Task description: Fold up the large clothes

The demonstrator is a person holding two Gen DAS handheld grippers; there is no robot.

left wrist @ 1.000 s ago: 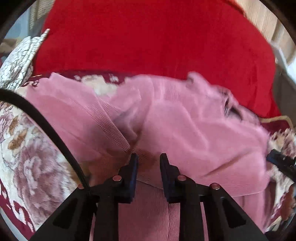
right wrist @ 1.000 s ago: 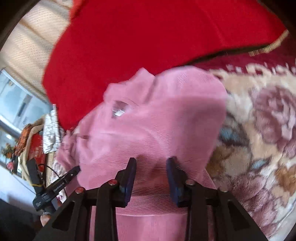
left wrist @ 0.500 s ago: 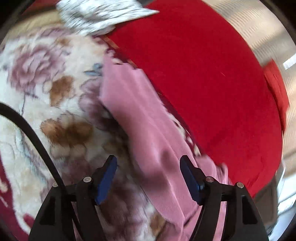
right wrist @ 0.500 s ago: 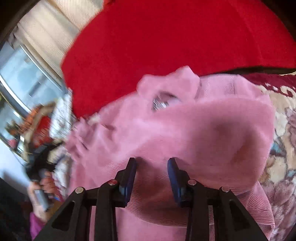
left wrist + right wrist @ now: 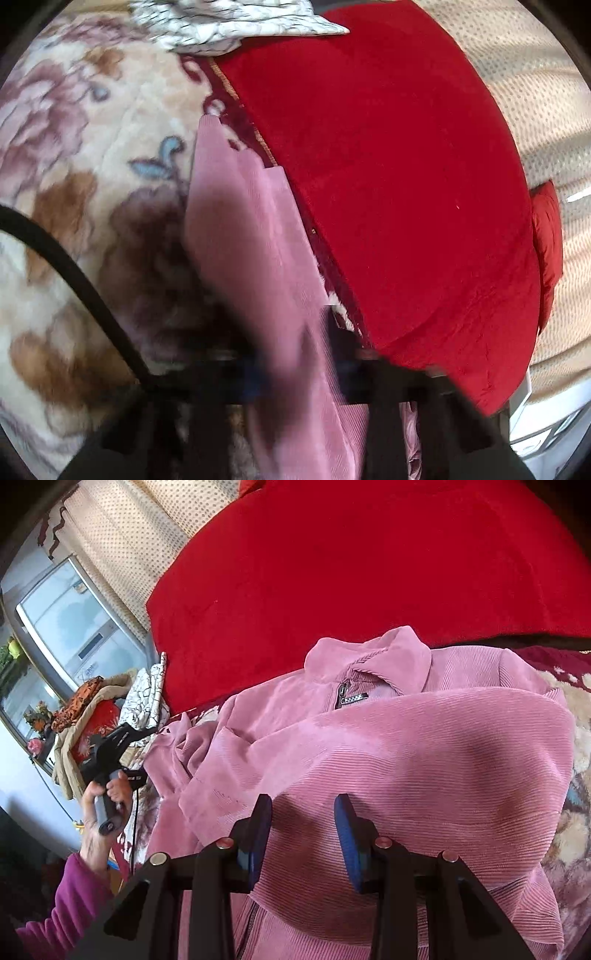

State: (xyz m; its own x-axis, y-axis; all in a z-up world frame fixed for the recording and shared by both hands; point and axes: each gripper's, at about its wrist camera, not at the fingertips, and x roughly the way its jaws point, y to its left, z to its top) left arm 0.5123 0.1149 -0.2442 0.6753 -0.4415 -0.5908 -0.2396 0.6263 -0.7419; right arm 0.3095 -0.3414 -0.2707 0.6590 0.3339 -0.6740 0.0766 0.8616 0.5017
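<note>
A pink corduroy jacket (image 5: 388, 746) lies on a floral blanket, its collar and zipper toward the red cushion, its lower half folded up over the body. My right gripper (image 5: 301, 812) sits just above the folded fabric with its jaws apart and nothing between them. In the left wrist view a pink sleeve (image 5: 240, 229) runs along the edge of the red cushion. My left gripper (image 5: 295, 373) is blurred by motion, with the sleeve fabric passing between its jaws. The left gripper also shows in the right wrist view (image 5: 118, 749), held by a hand beside the sleeve.
A large red cushion (image 5: 332, 565) borders the jacket at the back. The floral blanket (image 5: 74, 177) covers the bed. A white patterned cloth (image 5: 236, 22) lies at the cushion's far end. A window and cluttered shelf (image 5: 62, 635) are at the left.
The left gripper opened, swung away to the sleeve side, and now closes in around the sleeve. The right gripper let go of the folded hem and its jaws opened a little.
</note>
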